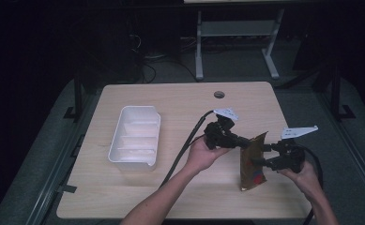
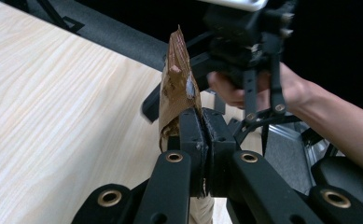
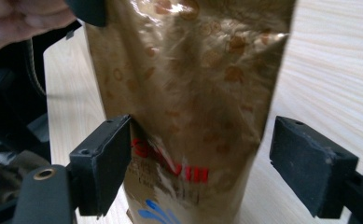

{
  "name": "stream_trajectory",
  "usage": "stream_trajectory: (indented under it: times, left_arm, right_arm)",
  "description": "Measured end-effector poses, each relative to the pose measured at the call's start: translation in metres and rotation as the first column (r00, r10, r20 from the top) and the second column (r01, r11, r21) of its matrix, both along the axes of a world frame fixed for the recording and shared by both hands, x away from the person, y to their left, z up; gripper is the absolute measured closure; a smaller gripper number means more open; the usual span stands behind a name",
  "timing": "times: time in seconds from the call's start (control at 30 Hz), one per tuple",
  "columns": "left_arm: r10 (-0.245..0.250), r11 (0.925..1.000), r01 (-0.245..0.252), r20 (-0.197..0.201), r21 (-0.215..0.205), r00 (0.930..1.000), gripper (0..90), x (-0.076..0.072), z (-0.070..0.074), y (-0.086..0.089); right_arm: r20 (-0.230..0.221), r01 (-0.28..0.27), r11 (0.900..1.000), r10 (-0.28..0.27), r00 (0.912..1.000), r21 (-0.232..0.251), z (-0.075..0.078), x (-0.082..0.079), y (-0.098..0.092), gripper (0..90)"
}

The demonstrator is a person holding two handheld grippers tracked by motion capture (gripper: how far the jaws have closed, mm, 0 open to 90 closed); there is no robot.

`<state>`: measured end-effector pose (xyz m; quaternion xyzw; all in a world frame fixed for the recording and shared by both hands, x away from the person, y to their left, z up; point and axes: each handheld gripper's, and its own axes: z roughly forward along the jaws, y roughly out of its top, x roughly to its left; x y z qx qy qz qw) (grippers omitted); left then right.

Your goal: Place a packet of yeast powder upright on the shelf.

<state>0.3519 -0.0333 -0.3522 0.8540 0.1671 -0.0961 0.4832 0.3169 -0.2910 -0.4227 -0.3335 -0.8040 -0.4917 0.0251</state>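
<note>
Clamping the upper edge of the brown pouch (image 2: pixel 177 88), the left gripper (image 2: pixel 201 140) has its two jaws pressed together with the pouch material pinched between them. In the high view this left gripper (image 1: pixel 236 140) meets the pouch (image 1: pixel 253 161) from the left, at its top. The right gripper (image 3: pixel 200 163) stands with jaws spread wide on either side of the pouch (image 3: pixel 188 93); its left pad touches or nearly touches the pouch edge, while its right pad sits clear of it. In the high view the right gripper (image 1: pixel 263 161) faces the pouch from the right at mid-height. The pouch stands upright at the near right of the wooden table (image 1: pixel 185 101). A white tray (image 1: pixel 135 136) with dividers lies well apart to the left.
</note>
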Motion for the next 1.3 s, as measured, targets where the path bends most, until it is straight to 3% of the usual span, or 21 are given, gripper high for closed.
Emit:
stream_trajectory:
  times: [0.1,0.13,0.2,0.3,0.33,0.37,0.4,0.43,0.47,0.63,0.9,1.0,1.17,1.3]
  left_arm:
    - [-0.007,1.0,0.007,0.017,0.006,0.9998,87.9,-0.002,0.003,-0.001]
    - [-0.011,0.9999,0.011,0.018,0.0,0.9998,87.9,-0.003,0.004,-0.001]
    - [-0.011,0.9999,0.011,0.03,0.003,0.9995,87.8,-0.004,0.005,0.0]
    - [-0.002,0.9999,0.001,0.045,0.01,0.999,87.3,-0.005,0.005,0.001]
    - [0.006,0.9999,-0.006,0.052,0.011,0.9986,87.1,-0.005,0.005,0.004]
    - [0.006,0.9999,-0.006,0.052,0.011,0.9986,86.7,-0.005,0.005,0.004]
    - [0.018,0.9998,-0.019,0.053,0.011,0.9985,85.8,-0.004,0.004,0.008]
    - [0.018,0.9998,-0.019,0.053,0.011,0.9985,85.2,-0.004,0.004,0.008]
    - [0.022,0.9998,-0.022,0.044,0.004,0.9988,84.5,-0.003,0.003,0.012]
    - [0.038,0.9993,-0.038,0.044,0.003,0.9983,77.3,-0.002,0.0,0.021]
    - [0.066,0.9978,-0.065,0.047,-0.016,0.9967,63.1,-0.005,-0.007,0.037]
    - [0.07,0.9975,-0.07,0.053,-0.002,0.9961,60.1,-0.011,-0.018,0.046]
    - [0.07,0.9968,-0.073,0.086,0.032,0.9938,56.8,-0.02,-0.027,0.056]
    - [0.073,0.9953,-0.08,0.113,0.055,0.9909,53.9,-0.029,-0.034,0.068]
  right_arm:
    - [0.001,-0.023,0.999,0.023,0.9997,0.023,-0.001,0.002,0.001,21.1]
    - [-0.003,-0.052,0.997,0.052,0.9987,0.059,-0.001,0.002,0.0,29.0]
    - [0.001,-0.075,0.994,0.075,0.9972,0.082,0.0,0.0,0.0,38.2]
    - [0.019,-0.064,0.996,0.063,0.9978,0.067,0.001,-0.003,0.0,45.8]
    - [0.015,-0.07,0.995,0.07,0.9975,0.065,0.002,-0.004,-0.001,54.7]
    - [0.015,-0.07,0.995,0.07,0.9975,0.065,0.002,-0.004,-0.001,54.7]
    - [0.012,-0.081,0.995,0.08,0.9967,0.066,0.002,-0.006,-0.001,62.6]
    - [0.012,-0.081,0.995,0.08,0.9967,0.066,0.002,-0.006,-0.001,62.6]
    - [0.036,-0.086,0.995,0.085,0.9957,0.042,0.004,-0.011,0.001,66.5]
    - [0.047,-0.085,0.996,0.085,0.9953,0.007,0.008,-0.016,0.006,70.8]
    - [0.061,-0.037,0.999,0.037,0.9975,0.0,0.012,-0.022,-0.002,72.8]
    - [0.074,0.017,1.0,-0.016,0.9972,-0.01,0.016,-0.027,-0.013,73.2]
    - [0.082,0.051,0.999,-0.051,0.9954,0.0,0.02,-0.027,-0.019,73.4]
    - [0.086,0.068,0.997,-0.067,0.9941,-0.019,0.024,-0.026,-0.017,73.5]
